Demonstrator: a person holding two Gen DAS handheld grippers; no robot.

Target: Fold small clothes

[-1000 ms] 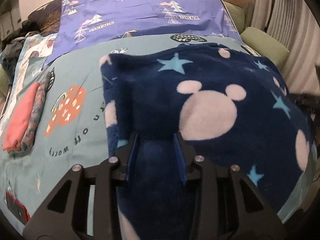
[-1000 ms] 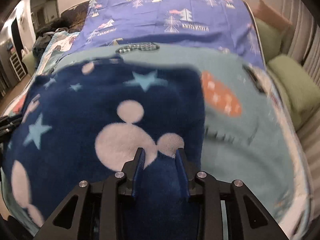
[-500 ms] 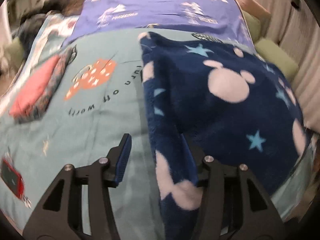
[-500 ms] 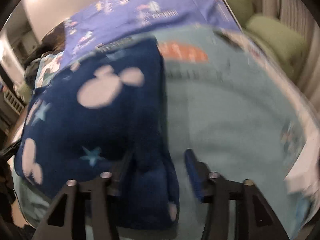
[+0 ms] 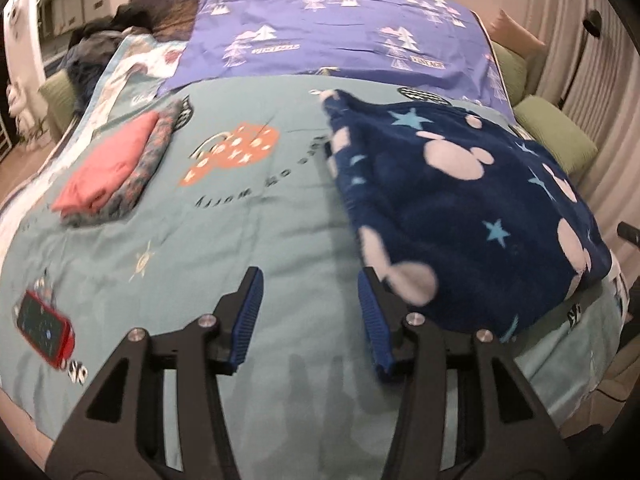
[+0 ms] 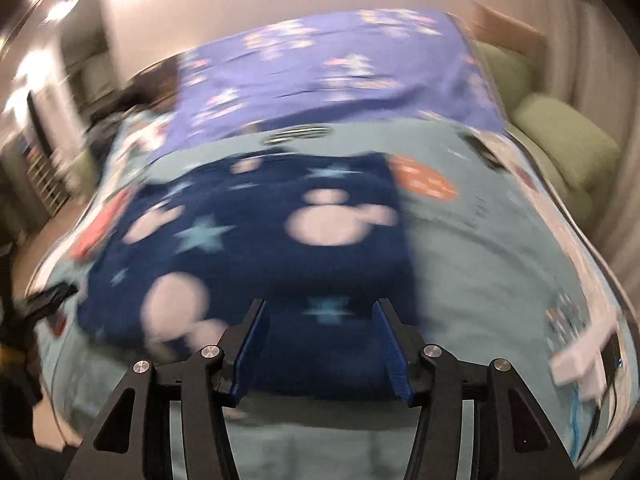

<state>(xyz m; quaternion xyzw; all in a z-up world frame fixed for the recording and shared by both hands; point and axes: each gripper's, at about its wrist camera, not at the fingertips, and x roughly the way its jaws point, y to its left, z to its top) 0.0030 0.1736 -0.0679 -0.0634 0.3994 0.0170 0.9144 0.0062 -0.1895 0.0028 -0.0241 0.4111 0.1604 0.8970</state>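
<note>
The navy fleece garment (image 5: 472,208) lies folded on the bed (image 5: 248,240), at about two o'clock from the left gripper (image 5: 310,312), long axis from near to far. Both jaws have just been opening; nothing is between them (released). The right gripper (image 6: 320,344), also released, hovers over the near edge, so it is nearer.

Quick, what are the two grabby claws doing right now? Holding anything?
Left gripper: open, holding nothing; its jaws just opened off the navy fleece garment.
Right gripper: open, holding nothing; it just let go too.
</note>
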